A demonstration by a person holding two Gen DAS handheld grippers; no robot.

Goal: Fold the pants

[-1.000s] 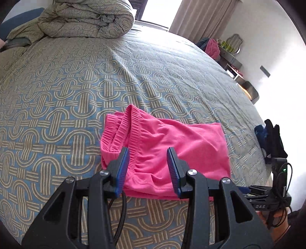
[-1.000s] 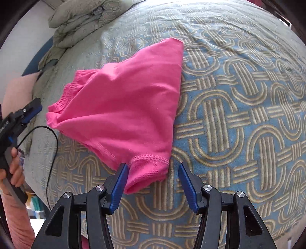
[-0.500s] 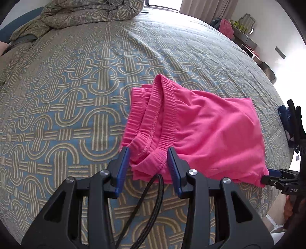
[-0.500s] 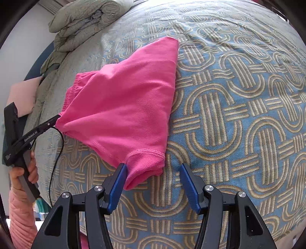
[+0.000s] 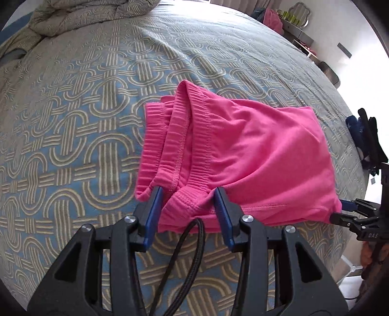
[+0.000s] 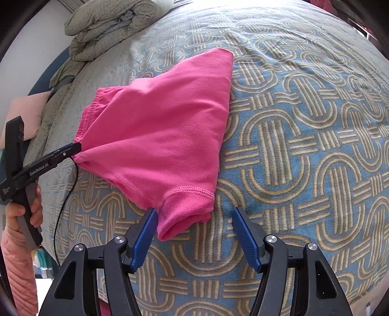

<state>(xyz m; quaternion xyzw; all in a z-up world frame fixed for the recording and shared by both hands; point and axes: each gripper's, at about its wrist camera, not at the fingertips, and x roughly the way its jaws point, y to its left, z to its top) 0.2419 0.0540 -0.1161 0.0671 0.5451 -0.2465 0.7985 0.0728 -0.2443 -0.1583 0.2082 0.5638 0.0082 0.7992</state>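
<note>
Patterned bedspread in blue and tan loops covers the bed, a rumpled duvet heaped at its far end.

Left gripper: its jaws stand part-way apart and have just been opening a little, with the bunched waistband corner of the pink pants between them; whether the blue pads are pressing the cloth I cannot tell for sure. Right gripper: its jaws have just been opening wider, and the hemmed leg cuff lies between them, touching the left pad and clear of the right one, so it looks released.

Outward from there, the pants lie folded on the bedspread, a flat pink wedge near the bed's edge, waistband toward the left gripper and cuff toward the right.

Handling, as I judge it: light, soft jersey, limp, not slippery and not fragile. It will sag and slide out of square if lifted by one point. Best holds are the thick elastic waistband and the stitched cuff, pinching all layers together.
</note>
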